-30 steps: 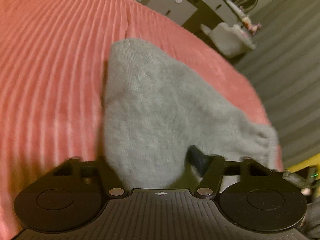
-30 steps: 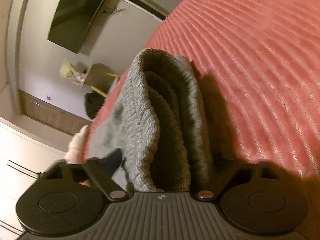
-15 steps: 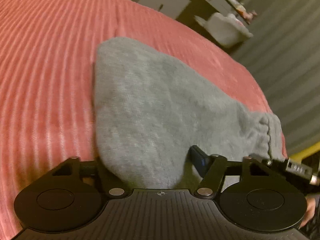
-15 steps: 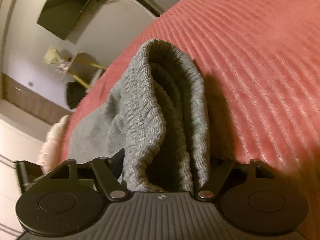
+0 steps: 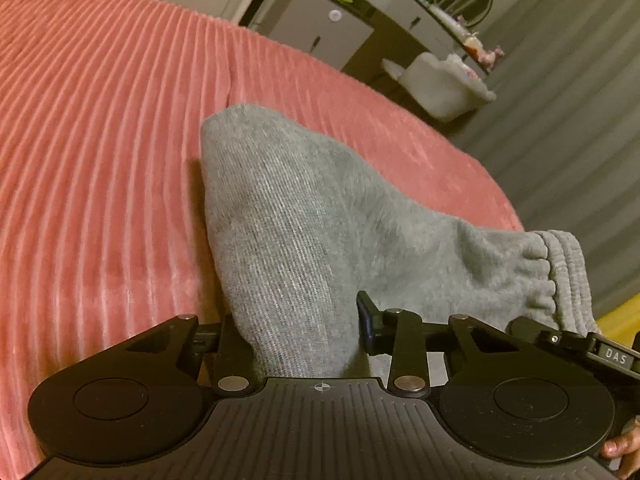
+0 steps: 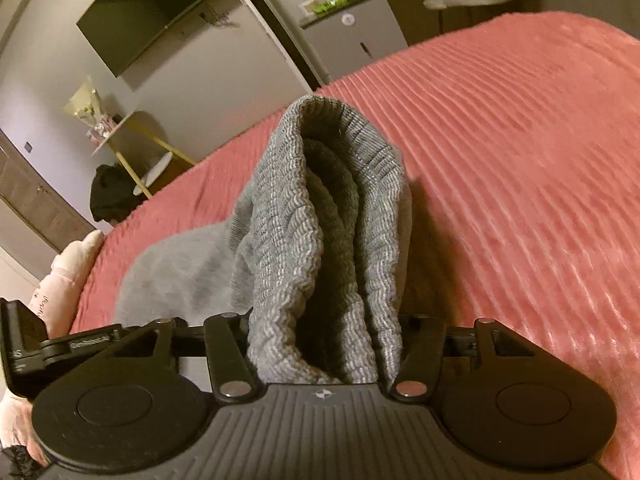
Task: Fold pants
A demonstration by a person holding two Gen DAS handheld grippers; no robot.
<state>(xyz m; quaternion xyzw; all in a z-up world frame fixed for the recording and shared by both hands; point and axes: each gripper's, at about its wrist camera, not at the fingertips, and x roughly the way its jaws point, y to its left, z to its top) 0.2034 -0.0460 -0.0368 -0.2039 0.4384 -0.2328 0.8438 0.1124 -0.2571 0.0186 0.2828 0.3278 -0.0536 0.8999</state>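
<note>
The grey sweatpants [image 5: 320, 232] are held up over a pink ribbed bedspread [image 5: 100, 140]. My left gripper [image 5: 296, 344] is shut on the grey fabric, which rises in a peak ahead of it. The ribbed waistband [image 5: 564, 268] hangs at the right, where the other gripper's black body shows. My right gripper [image 6: 324, 352] is shut on the bunched ribbed waistband [image 6: 332, 208], which stands folded between the fingers. The rest of the pants [image 6: 180, 272] trail down to the left onto the bed. The fingertips of both grippers are hidden by cloth.
The bedspread [image 6: 520, 160] fills the right wrist view. Beyond the bed stand a grey cabinet [image 5: 320, 28], a white chair [image 5: 440, 84], grey curtains [image 5: 580, 120], a wall TV [image 6: 148, 20] and a small side table [image 6: 120, 132]. A pink soft toy [image 6: 68, 268] lies at the bed's left edge.
Both grippers keep their hold on the pants. The views have shifted and tilted, showing more of the room behind the bed; the held cloth stands much as before.
</note>
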